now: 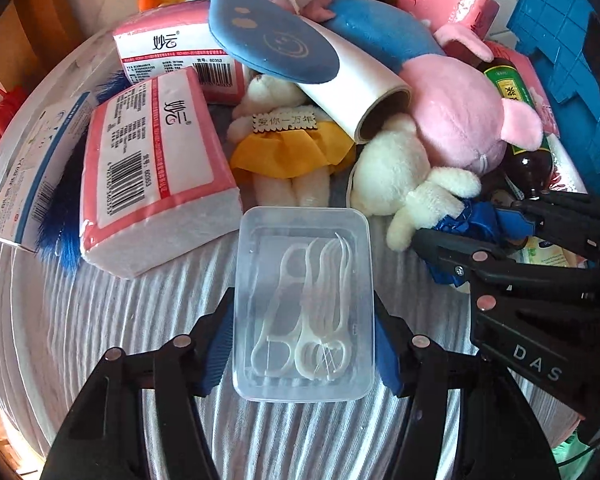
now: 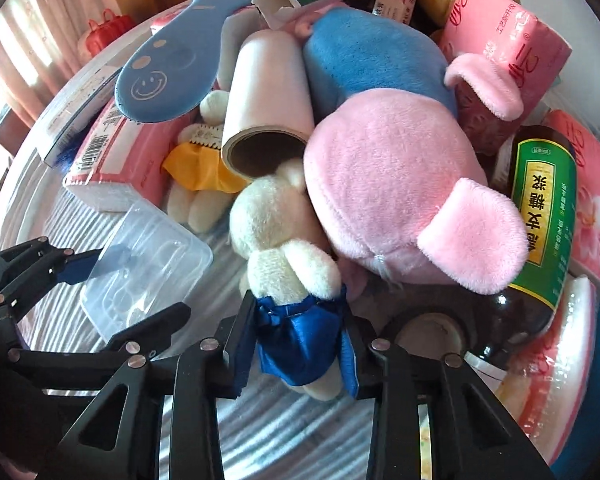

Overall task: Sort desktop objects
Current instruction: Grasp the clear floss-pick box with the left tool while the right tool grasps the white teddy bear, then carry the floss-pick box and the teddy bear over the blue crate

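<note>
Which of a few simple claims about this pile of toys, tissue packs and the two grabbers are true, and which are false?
1. The left gripper has a clear plastic box of white floss picks between its blue pads. True.
2. The right gripper is closed on a dark glass bottle with a green label. False: it squeezes the small white plush bear in blue satin clothes.
3. The white paper roll with a cardboard core stands upright. False: it lies tilted on the pile.
4. A blue smiley-face paddle rests on the roll. True.
</note>
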The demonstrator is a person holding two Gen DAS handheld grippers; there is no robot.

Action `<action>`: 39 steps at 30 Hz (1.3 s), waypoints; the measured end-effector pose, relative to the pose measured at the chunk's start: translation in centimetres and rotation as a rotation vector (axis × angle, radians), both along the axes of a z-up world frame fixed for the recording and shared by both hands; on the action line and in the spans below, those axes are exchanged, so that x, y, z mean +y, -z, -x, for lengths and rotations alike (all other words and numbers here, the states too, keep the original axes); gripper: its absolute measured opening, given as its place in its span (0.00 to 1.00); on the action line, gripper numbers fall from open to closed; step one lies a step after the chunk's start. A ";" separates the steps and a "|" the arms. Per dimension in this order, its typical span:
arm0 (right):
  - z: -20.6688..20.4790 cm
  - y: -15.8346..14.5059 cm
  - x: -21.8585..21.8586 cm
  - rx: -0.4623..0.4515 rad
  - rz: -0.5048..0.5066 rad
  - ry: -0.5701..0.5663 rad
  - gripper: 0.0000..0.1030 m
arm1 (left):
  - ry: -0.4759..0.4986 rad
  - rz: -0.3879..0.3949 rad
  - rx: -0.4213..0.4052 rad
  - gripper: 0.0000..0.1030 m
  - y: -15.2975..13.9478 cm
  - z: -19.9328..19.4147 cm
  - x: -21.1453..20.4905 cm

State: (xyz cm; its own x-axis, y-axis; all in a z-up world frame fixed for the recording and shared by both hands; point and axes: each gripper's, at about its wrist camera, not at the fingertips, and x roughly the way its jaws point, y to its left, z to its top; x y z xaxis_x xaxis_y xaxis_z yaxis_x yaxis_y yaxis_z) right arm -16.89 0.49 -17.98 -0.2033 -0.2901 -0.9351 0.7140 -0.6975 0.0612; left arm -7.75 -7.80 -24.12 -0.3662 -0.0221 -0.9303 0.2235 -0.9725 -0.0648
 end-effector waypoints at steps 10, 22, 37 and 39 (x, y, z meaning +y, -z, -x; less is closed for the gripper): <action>-3.2 -7.8 2.7 0.093 0.153 0.015 0.30 | -0.006 0.045 0.167 0.58 -7.7 -3.3 0.0; -6.2 -22.6 9.1 0.428 0.295 0.158 0.31 | 0.078 0.083 0.422 0.58 -20.0 -2.9 3.3; -9.4 -33.6 23.5 0.735 0.322 0.449 0.31 | 0.319 0.036 0.622 0.58 -30.5 -0.5 16.7; -9.1 -34.2 26.2 0.755 0.306 0.506 0.31 | 0.353 0.025 0.628 0.58 -31.4 -0.2 19.2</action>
State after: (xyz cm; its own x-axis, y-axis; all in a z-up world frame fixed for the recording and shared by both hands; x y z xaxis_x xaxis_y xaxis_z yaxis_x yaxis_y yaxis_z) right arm -7.77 26.64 16.24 -0.8896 -0.2128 -0.4042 0.2583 -0.9642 -0.0608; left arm -7.53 11.44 7.27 -0.8211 0.1775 -0.5425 -0.1762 -0.9828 -0.0549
